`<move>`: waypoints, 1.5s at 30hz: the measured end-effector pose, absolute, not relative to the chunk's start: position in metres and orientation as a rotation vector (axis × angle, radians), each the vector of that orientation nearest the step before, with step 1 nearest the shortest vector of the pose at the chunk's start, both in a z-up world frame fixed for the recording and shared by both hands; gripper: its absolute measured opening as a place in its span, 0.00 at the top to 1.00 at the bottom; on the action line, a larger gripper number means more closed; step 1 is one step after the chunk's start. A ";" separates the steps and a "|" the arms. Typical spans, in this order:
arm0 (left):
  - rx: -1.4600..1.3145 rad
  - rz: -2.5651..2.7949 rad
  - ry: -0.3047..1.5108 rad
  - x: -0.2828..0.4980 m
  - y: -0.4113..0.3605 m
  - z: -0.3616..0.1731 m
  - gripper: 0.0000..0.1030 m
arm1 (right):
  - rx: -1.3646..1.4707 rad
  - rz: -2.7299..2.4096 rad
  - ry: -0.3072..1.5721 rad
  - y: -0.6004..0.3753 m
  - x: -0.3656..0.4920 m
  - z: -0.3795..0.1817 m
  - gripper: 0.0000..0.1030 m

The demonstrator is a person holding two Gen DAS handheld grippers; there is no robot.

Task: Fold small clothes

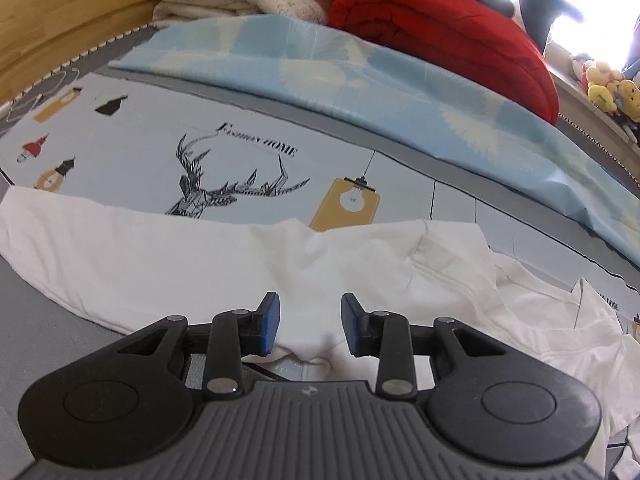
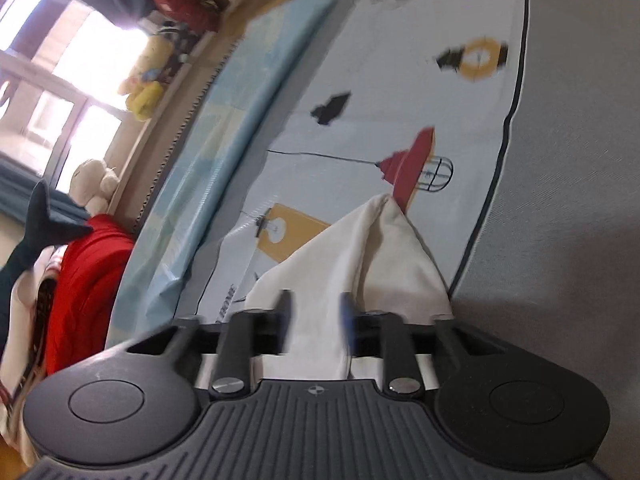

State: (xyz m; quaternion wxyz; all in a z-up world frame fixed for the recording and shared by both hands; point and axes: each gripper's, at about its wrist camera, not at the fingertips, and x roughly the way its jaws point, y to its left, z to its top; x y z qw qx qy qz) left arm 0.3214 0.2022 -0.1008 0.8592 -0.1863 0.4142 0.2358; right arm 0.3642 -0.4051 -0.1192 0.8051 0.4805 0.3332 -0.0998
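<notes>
Left wrist view: white cotton garment (image 1: 200, 256) lies flat beneath parted, empty left gripper (image 1: 310, 326) jaws.
Right gripper (image 2: 316, 328): jaws apart, blurred; garment fold between them, grip uncertain.
Bedsheet (image 1: 140, 148) print: "FASHION HOME".

Motion blur is smearing the right gripper's fingers (image 2: 285, 320), leaving it unclear whether they are touching the white cloth (image 2: 360, 248) between them. The left gripper's body is hiding the near edge of the white shirt (image 1: 180, 256), and the frame's right edge is cutting it off.
</notes>
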 end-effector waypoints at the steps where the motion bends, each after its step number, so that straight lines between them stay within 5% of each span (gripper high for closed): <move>1: -0.391 0.498 0.872 0.320 0.203 -0.100 0.64 | 1.051 -0.230 0.721 -0.409 0.371 -0.126 0.58; 8: -0.409 0.502 0.868 0.320 0.205 -0.094 0.64 | 1.132 -0.287 0.719 -0.434 0.402 -0.156 0.59; 9: -0.408 0.503 0.864 0.320 0.205 -0.093 0.64 | 1.123 -0.287 0.720 -0.433 0.404 -0.159 0.63; 11: -0.417 0.504 0.857 0.320 0.206 -0.090 0.64 | 1.070 -0.301 0.708 -0.429 0.406 -0.157 0.93; 12: -0.424 0.503 0.853 0.320 0.207 -0.089 0.64 | 1.023 -0.333 0.697 -0.426 0.406 -0.150 0.97; 17: -0.451 0.488 0.835 0.319 0.210 -0.078 0.64 | 0.669 -0.095 0.466 -0.357 0.391 -0.056 0.97; 21: -0.460 0.505 0.815 0.314 0.216 -0.072 0.64 | 0.585 0.102 0.476 -0.279 0.346 -0.009 0.97; 30: -0.516 0.497 0.817 0.302 0.227 -0.069 0.64 | 0.224 0.216 1.097 -0.150 0.297 -0.114 0.94; 32: -0.521 0.495 0.826 0.302 0.229 -0.071 0.64 | 0.291 0.205 1.082 -0.159 0.301 -0.113 0.92; 36: -0.518 0.498 0.832 0.306 0.230 -0.072 0.64 | 0.346 0.144 0.956 -0.188 0.305 -0.084 0.73; 45: -0.496 0.492 0.849 0.314 0.217 -0.077 0.64 | 0.451 -0.039 0.833 -0.241 0.348 -0.088 0.72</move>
